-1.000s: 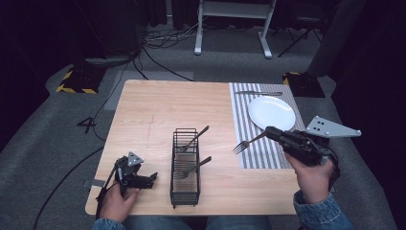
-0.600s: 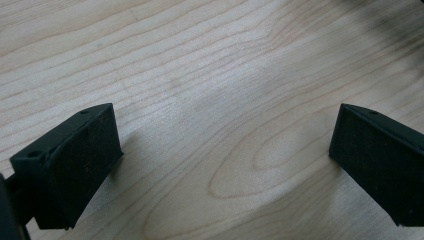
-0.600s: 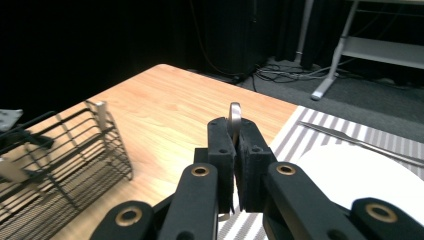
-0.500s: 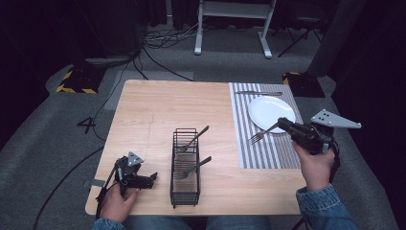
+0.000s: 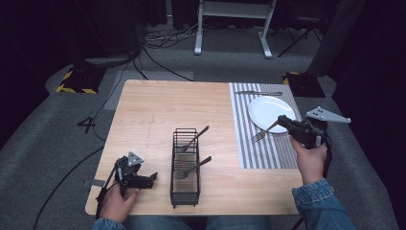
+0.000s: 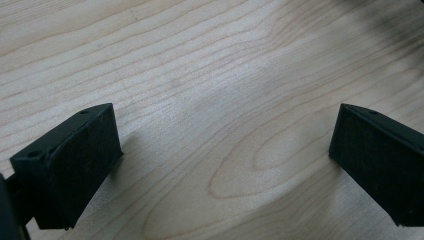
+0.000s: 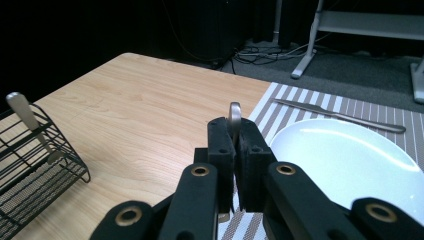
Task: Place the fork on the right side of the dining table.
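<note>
1. The slim silver metal fork (image 5: pixel 262 134) hangs at the right of the high view, over the grey-and-white striped placemat (image 5: pixel 249 143), just left of the round white plate (image 5: pixel 268 109). Its long axis slants, tines to the lower left, handle rising to the upper right.
2. The right gripper (image 5: pixel 286 121) has the fork's handle; in the right gripper view its jaws are pressed together with the handle end (image 7: pixel 234 111) poking out above them.
3. A silver knife (image 5: pixel 258 93) lies on the placemat above the plate.
4. The black wire cutlery rack (image 5: pixel 185 165), centre-bottom, keeps two more forks.
5. The left gripper (image 5: pixel 143 181), at the lower left, rests low over the pale wooden table (image 5: pixel 158 110), jaws spread wide, holding nothing.
</note>
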